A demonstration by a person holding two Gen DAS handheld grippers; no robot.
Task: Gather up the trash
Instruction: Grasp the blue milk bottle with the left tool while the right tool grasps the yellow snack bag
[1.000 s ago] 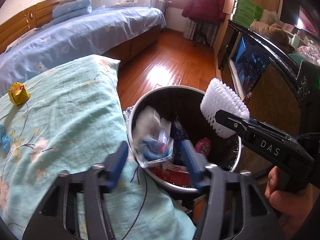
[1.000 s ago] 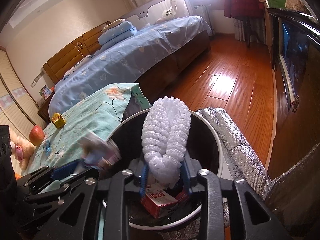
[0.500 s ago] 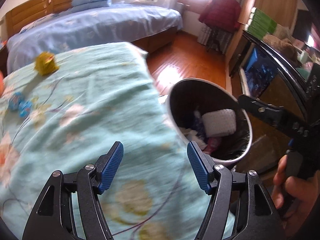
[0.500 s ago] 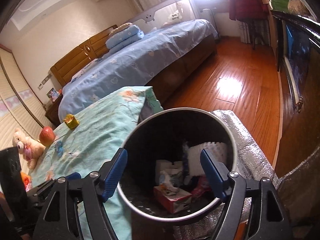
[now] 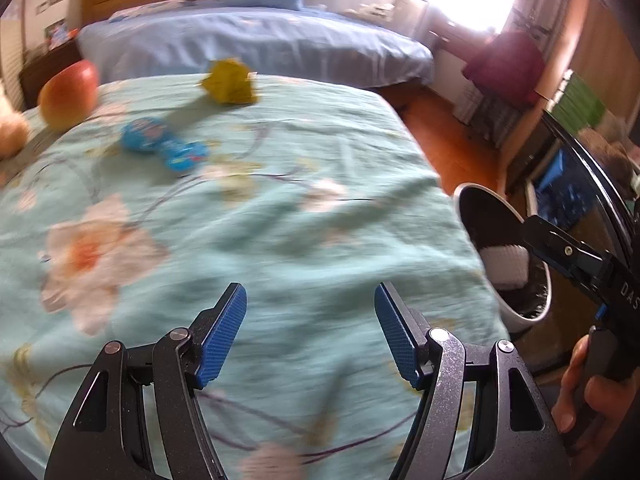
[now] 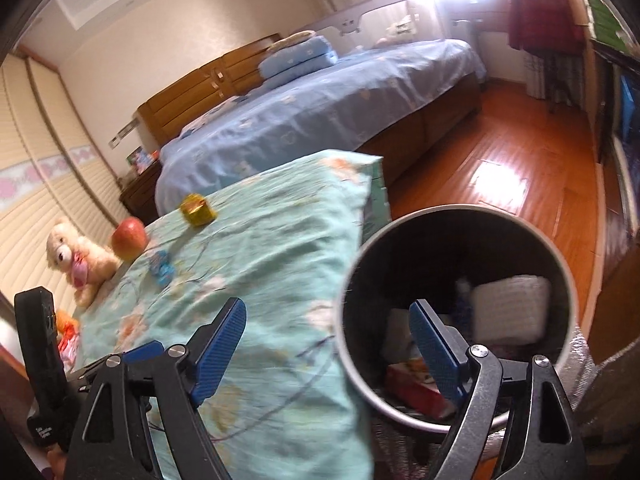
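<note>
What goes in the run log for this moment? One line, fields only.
left gripper: open, empty, over floral cloth | right gripper: just opened, empty | white foam: in bin | left: yellow wrapper, blue wrapper

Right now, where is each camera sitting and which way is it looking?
Left wrist: on the left gripper, looking down over the flowery cloth; its open jaws, the right gripper and a hand show.
Right wrist: on the right gripper, looking down at the bin; its open jaws show.
Both see the cloth, bin, apple, yellow box, blue wrapper and bed.
</note>
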